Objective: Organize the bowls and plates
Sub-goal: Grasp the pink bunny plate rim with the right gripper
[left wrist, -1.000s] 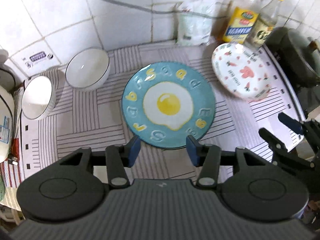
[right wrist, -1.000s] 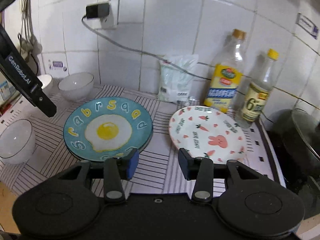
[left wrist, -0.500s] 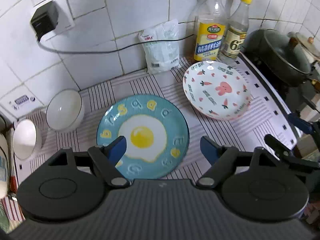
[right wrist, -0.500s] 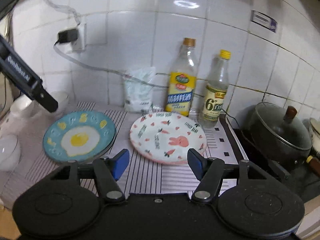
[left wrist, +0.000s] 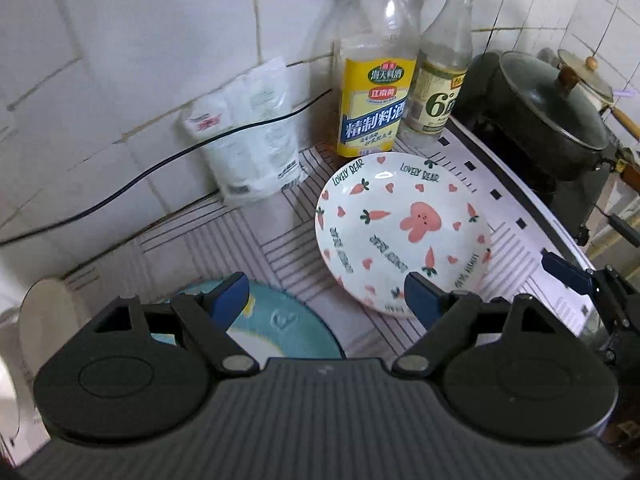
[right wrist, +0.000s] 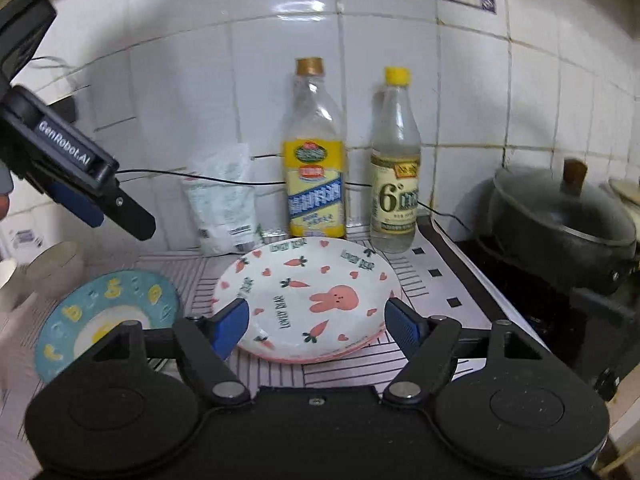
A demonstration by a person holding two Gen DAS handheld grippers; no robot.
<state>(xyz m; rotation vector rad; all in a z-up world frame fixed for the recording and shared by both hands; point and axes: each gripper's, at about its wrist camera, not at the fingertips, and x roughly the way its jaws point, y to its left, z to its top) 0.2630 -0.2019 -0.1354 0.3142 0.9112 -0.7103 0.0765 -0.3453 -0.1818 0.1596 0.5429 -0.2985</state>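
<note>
A white plate with a pink rabbit and carrots (left wrist: 400, 228) lies on the striped counter mat; it also shows in the right wrist view (right wrist: 308, 296). A blue plate with a fried-egg picture (left wrist: 276, 324) lies to its left, partly hidden under my left gripper, and shows in the right wrist view (right wrist: 108, 316). My left gripper (left wrist: 326, 300) is open and empty above the gap between the plates. My right gripper (right wrist: 316, 324) is open, its fingers on either side of the rabbit plate's near rim. A white bowl (left wrist: 44, 320) stands at the far left.
Two bottles (left wrist: 372, 80) (left wrist: 436, 76) and a white bag (left wrist: 248, 136) stand against the tiled wall behind the rabbit plate. A black lidded pot (left wrist: 548, 112) sits on the stove at the right. A black cable (left wrist: 160, 168) runs along the wall.
Both grippers have opened wider and swung right, towards the rabbit plate. The blue plate has slid to the left edge of both views. The right gripper is closer to the rabbit plate.
</note>
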